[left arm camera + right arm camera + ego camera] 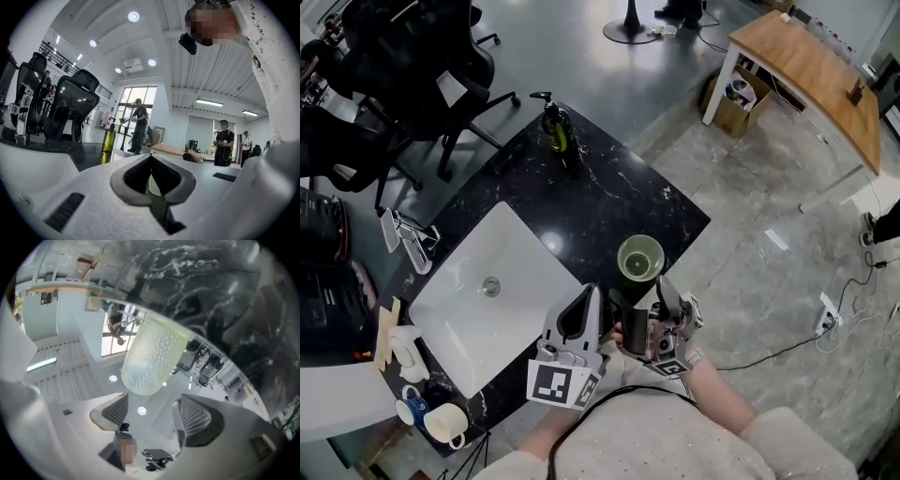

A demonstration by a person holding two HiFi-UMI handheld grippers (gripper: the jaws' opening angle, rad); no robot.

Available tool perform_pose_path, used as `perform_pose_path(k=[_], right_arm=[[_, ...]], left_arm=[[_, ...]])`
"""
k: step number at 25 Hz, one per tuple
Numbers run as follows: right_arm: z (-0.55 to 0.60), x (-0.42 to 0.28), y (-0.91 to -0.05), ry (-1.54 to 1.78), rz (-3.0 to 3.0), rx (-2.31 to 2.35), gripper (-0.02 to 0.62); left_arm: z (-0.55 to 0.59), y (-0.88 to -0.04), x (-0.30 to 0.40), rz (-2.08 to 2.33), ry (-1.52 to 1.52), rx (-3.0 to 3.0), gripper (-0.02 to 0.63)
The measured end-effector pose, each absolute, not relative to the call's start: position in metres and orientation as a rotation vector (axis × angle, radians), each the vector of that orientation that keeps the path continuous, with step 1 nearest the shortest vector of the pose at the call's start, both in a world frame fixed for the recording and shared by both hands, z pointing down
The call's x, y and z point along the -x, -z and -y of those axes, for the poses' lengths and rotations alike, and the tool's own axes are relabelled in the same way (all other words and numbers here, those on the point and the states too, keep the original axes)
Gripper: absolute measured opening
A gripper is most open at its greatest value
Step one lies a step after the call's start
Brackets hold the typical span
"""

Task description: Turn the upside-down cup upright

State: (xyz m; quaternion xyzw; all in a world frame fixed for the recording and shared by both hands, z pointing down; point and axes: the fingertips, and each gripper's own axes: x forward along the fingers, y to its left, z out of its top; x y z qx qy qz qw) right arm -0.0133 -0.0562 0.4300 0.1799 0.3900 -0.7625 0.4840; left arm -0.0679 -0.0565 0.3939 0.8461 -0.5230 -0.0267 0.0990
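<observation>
1. Black veined marble counter [609, 202] carries the pale green cup [639, 258], which stands just right of the glossy white sink [478, 319].
2. Only in the right gripper view do we see the cup's dimpled, translucent wall. The right gripper [152, 416] gapes wide and empty, with the cup just beyond its ribbed pads [194, 420].
3. We find the left gripper [151, 159] pressed together on nothing.
</observation>
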Motion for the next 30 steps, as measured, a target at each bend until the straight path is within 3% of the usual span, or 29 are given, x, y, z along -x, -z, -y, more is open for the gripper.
perform_pose_path(k=[8, 12, 15, 23, 30], right_arm=[[0.02, 0.031, -0.413, 1.86, -1.447, -0.285, 0.322], [0.021, 0.034, -0.397, 1.773, -1.76, -0.064, 0.131], [0.022, 0.034, -0.389, 1.615, -2.075, 0.145, 0.041], [0.027, 0.026, -0.375, 0.896, -2.736, 0.854, 0.008], [0.034, 0.017, -0.362, 0.397, -2.856, 1.208, 0.006]], left_arm=[[0.052, -0.387, 0.071, 1.532, 0.121, -2.517, 0.006], [0.053, -0.385, 0.069, 1.513, 0.138, -2.532, 0.006], [0.053, -0.384, 0.068, 1.497, 0.149, -2.547, 0.006], [0.052, -0.383, 0.062, 1.474, 0.167, -2.577, 0.006], [0.045, -0.372, 0.057, 1.467, 0.193, -2.615, 0.006]])
